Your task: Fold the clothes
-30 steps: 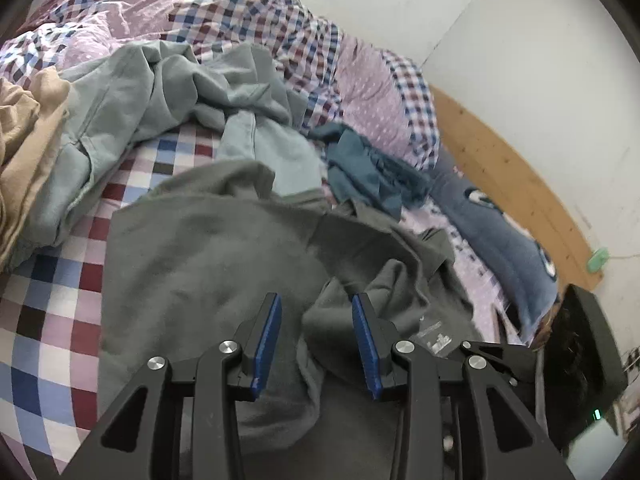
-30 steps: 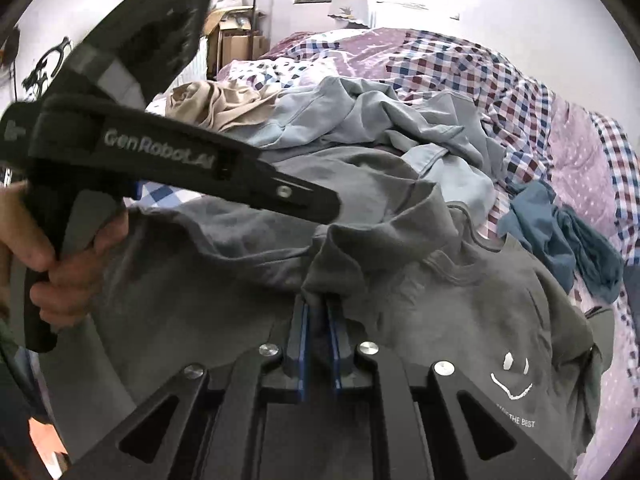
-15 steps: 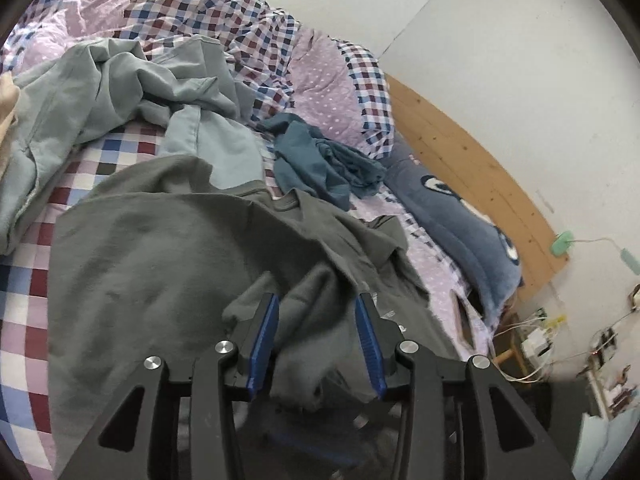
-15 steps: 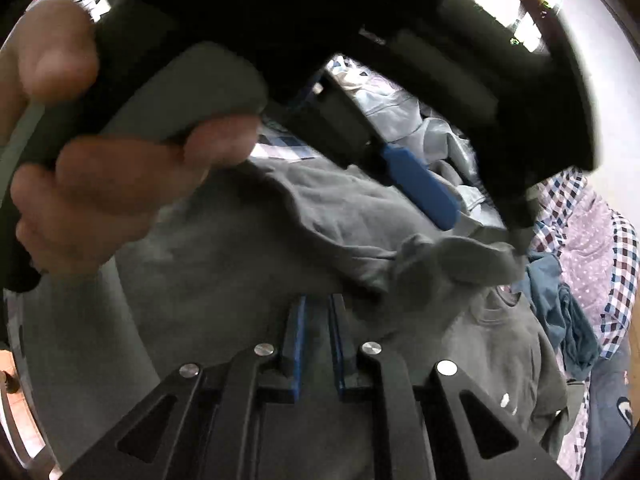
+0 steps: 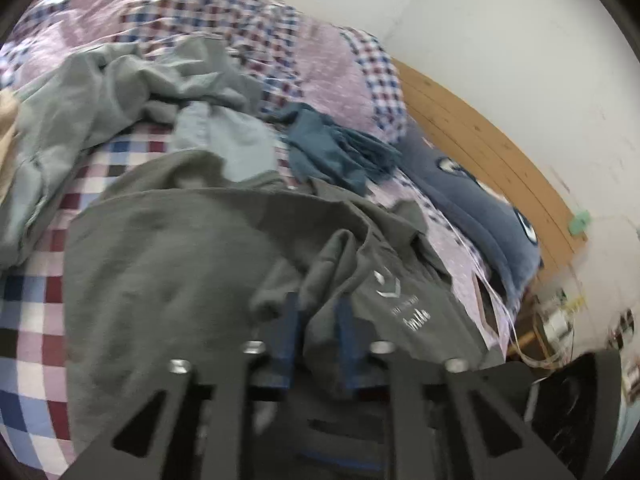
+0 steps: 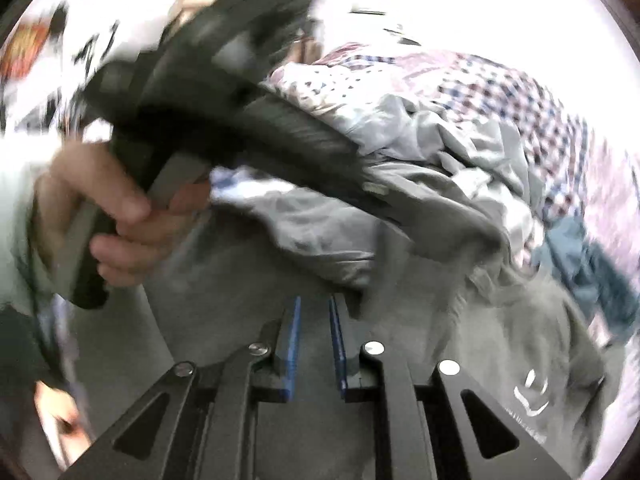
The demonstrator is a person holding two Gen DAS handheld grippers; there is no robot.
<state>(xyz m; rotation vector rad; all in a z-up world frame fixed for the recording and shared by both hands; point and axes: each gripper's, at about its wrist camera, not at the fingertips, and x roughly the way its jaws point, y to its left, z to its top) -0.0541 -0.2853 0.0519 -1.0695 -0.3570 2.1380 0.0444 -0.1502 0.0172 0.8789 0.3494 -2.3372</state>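
Note:
A grey T-shirt (image 5: 180, 272) with a white chest print lies spread on the checked bedcover (image 5: 32, 320). My left gripper (image 5: 318, 316) has a raised fold of that shirt between its blue pads, and its jaws are closing on it. In the right wrist view the grey T-shirt (image 6: 520, 340) fills the lower half, blurred. My right gripper (image 6: 316, 336) has its pads close together with grey cloth between them. A person's hand (image 6: 120, 216) holds the left tool's black handle (image 6: 248, 128), which reaches across to the shirt's bunched edge.
A pale grey-green garment (image 5: 100, 92) is heaped at the back left, with a beige one (image 5: 8, 128) at the far left edge. A teal garment (image 5: 336, 152) lies beyond the shirt. A blue pillow (image 5: 480, 208) and a wooden headboard (image 5: 480, 128) are on the right.
The left pads have drawn in on the shirt fold, and the chest print has come into the left view. In the right view the left tool swung across; the picture is now blurred.

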